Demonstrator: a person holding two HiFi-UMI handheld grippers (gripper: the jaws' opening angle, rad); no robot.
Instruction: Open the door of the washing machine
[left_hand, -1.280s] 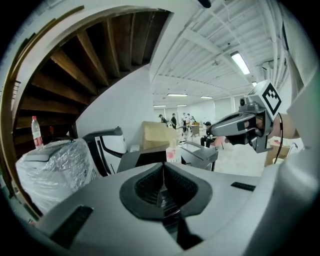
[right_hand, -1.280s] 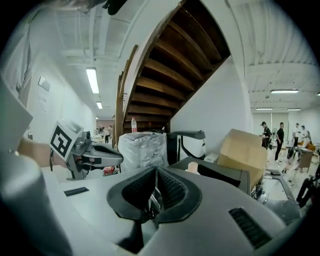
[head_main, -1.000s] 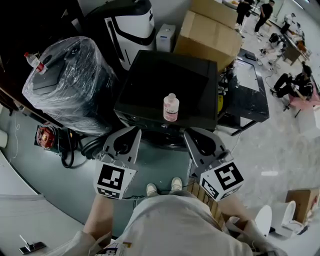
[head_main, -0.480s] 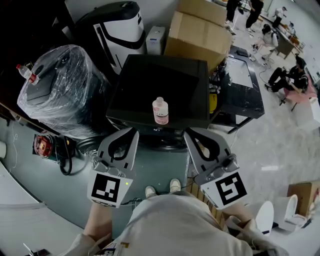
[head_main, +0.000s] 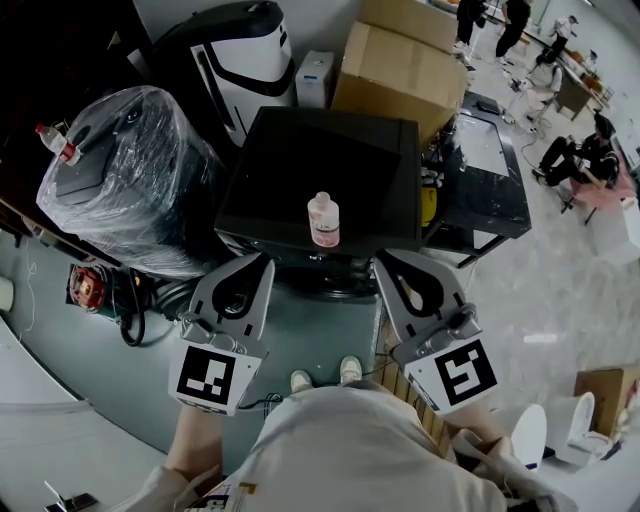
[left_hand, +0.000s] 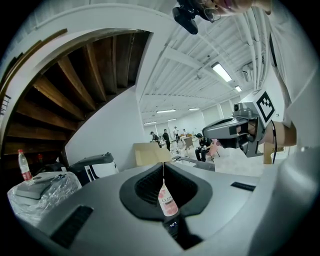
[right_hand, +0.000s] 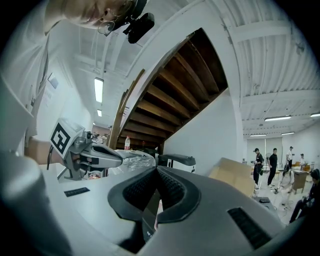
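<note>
The left hand-held gripper (head_main: 258, 264) is holding its jaws together with nothing between them; through the thin slit only a pink bottle (left_hand: 167, 200) further away is showing. The right hand-held gripper (head_main: 388, 264) is also closed and empty. Both are pointing forward about level, side by side and apart from each other, with their marker cubes near the person's body. They are hovering just before the front edge of the black washing machine (head_main: 320, 160) and are touching nothing. The bottle is standing upright on the machine's top. The door is sitting on the front side, under the top, and from above I cannot tell if it is shut or open. So, in my judgement, this pose is fitting both an approach to a shut door and a pause in front of a door already opened. Any work on the door is calling for a lower reach and for parted jaws
</note>
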